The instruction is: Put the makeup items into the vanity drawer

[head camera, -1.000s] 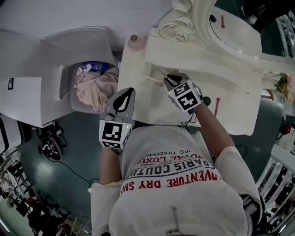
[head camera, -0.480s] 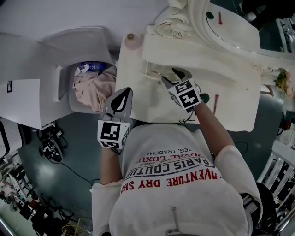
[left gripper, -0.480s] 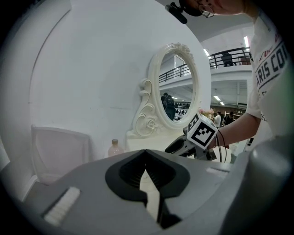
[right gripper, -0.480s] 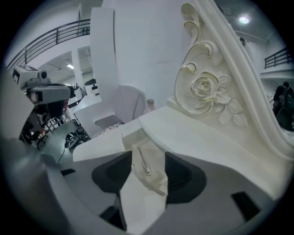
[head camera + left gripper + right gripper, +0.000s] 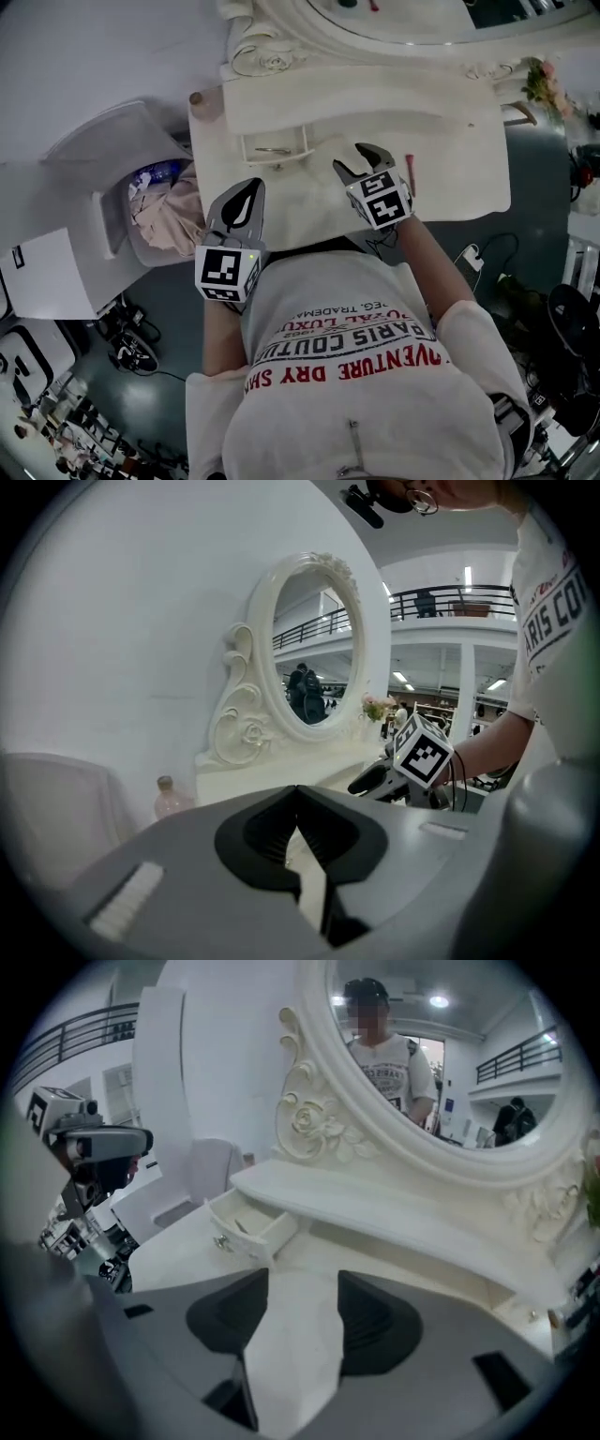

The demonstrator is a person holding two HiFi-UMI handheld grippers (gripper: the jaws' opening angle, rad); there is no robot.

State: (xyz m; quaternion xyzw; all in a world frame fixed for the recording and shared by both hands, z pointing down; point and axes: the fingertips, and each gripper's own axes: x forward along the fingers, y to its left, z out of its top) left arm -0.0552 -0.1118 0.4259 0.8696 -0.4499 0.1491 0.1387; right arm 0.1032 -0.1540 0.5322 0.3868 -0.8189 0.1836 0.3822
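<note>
Though ornate, white vanity, dark floor

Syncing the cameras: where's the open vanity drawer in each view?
Head view: drawer in the upper middle, pulled out from under the shelf.
Left gripper view: not visible.
Right gripper view: drawer left of centre, pulled out, just above the jaws.
Shared landmark: carved rose, seen in all three.

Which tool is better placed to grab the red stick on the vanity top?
Right. The right tool sits beside the red stick, jaws opening with nothing between; the left tool is shut, farther off.
</note>
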